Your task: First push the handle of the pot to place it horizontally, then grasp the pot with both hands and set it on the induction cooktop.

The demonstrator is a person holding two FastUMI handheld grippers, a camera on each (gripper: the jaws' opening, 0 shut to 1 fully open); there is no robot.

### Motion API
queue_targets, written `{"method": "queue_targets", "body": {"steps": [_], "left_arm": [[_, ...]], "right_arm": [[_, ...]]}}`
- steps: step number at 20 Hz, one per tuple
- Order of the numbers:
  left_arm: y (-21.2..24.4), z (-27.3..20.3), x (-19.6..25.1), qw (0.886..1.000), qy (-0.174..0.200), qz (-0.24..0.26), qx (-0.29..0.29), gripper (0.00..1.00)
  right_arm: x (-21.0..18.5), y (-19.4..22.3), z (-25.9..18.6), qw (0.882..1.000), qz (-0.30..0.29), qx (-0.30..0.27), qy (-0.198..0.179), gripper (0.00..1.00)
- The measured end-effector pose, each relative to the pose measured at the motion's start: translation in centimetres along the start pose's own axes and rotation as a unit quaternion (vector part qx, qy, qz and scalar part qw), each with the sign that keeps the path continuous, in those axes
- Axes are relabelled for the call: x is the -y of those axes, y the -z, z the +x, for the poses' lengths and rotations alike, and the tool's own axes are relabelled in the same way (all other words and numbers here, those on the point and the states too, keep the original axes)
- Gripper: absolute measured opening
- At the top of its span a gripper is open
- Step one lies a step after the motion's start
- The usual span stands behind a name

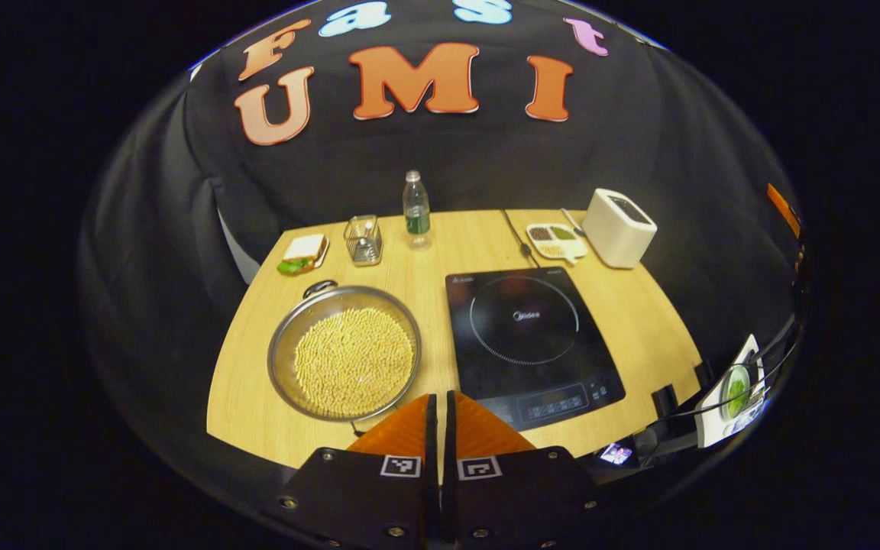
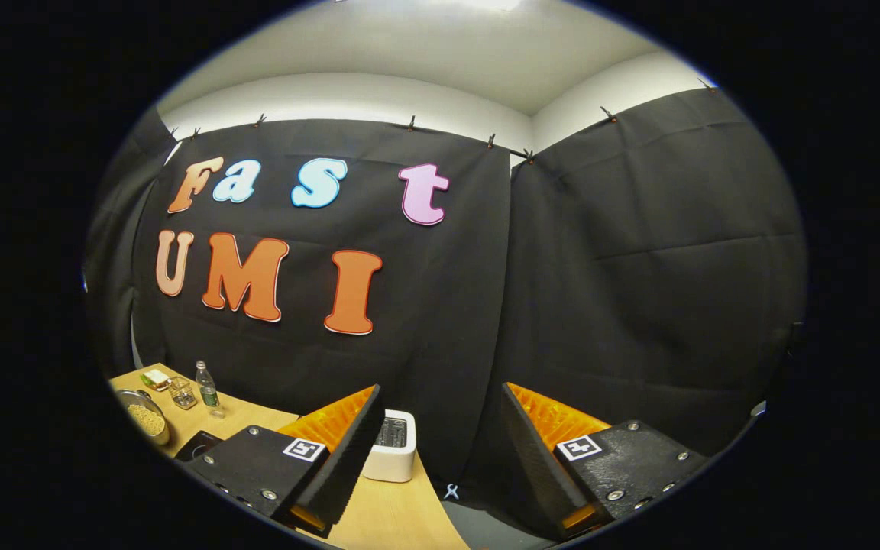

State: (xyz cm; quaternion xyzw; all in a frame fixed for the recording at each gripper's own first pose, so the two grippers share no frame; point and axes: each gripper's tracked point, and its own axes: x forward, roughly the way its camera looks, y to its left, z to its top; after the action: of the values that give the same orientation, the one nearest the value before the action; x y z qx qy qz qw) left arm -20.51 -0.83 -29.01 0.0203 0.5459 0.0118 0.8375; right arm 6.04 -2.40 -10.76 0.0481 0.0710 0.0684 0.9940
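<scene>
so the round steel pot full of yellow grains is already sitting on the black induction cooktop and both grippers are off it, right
Not quite. The left gripper view shows the round steel pot of yellow grains resting on the wooden table, to the left of the black induction cooktop, whose surface is bare. The rest holds: the left gripper and the right gripper are both off it.
</scene>
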Motion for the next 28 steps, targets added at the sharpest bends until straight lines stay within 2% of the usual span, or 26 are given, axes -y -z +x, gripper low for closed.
{"method": "queue_targets", "body": {"steps": [4, 8, 14, 19, 28], "left_arm": [[4.8, 1.6, -3.3, 0.997, -0.006, 0.008, -0.073, 0.03], [9.4, 3.5, -6.7, 0.99, -0.002, 0.02, -0.143, 0.04], [13.7, 6.0, -10.7, 0.972, 0.024, 0.086, -0.217, 0.03], [14.8, 7.5, -11.8, 0.957, 0.054, 0.144, -0.248, 0.04], [13.8, 10.6, -10.6, 0.936, 0.106, 0.21, -0.262, 0.03]], "right_arm": [[-0.1, -0.1, 0.1, 1.0, -0.008, -0.005, 0.008, 0.94], [-1.2, -1.2, -0.4, 0.999, -0.016, -0.007, 0.028, 0.94], [-3.1, -2.8, -2.2, 0.997, -0.033, -0.007, 0.064, 0.94], [-3.7, -4.5, -4.9, 0.995, -0.027, -0.006, 0.099, 0.94], [-1.3, -5.4, -11.6, 0.982, -0.048, -0.023, 0.181, 0.96]]}}
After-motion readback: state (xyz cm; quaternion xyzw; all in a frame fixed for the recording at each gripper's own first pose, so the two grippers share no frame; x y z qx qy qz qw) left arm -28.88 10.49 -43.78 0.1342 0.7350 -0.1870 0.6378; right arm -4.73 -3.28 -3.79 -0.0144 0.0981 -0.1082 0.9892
